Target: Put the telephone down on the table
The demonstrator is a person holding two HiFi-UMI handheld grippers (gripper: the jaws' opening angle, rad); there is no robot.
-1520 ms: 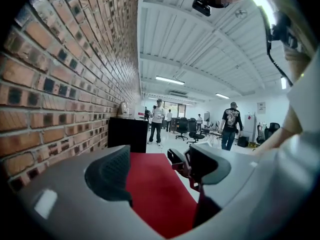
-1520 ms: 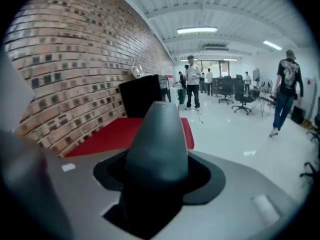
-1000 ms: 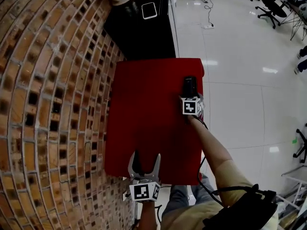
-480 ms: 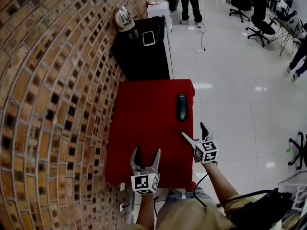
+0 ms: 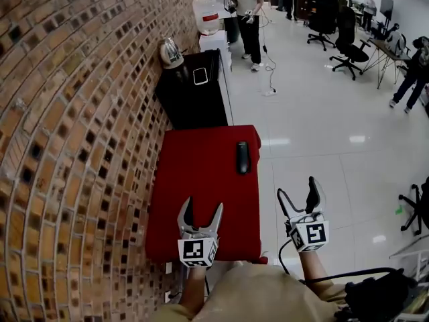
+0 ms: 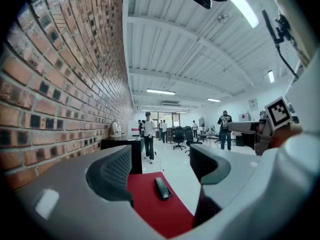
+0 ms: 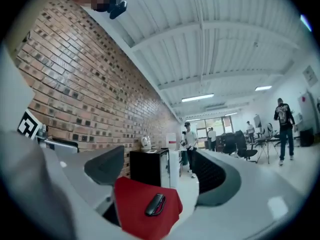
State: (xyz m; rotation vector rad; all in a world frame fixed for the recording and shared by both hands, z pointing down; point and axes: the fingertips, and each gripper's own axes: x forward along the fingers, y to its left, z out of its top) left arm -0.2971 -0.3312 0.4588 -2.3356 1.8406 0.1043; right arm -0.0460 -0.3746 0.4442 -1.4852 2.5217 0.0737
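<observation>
The slim black telephone (image 5: 242, 157) lies flat near the red-covered table's (image 5: 194, 180) far right edge, the left gripper (image 5: 202, 210) hovering wide and empty at the near edge, the right gripper (image 5: 298, 192) off to the side, empty jaws closing.

A long wall (image 5: 74, 113) of brown and reddish bricks runs along one side of the room. Against it stands a low black cabinet (image 5: 194, 106), with a metal kettle (image 5: 170, 52) at the far wall-side corner of its top and a flat white device (image 5: 200, 76) nearer the middle. The floor (image 5: 322, 133) is of glossy white tiles that reflect the long ceiling lights (image 6: 161, 91) under a white ribbed ceiling (image 7: 225, 44), and farther off black office chairs (image 5: 348, 39) stand near several people (image 5: 249, 12).
</observation>
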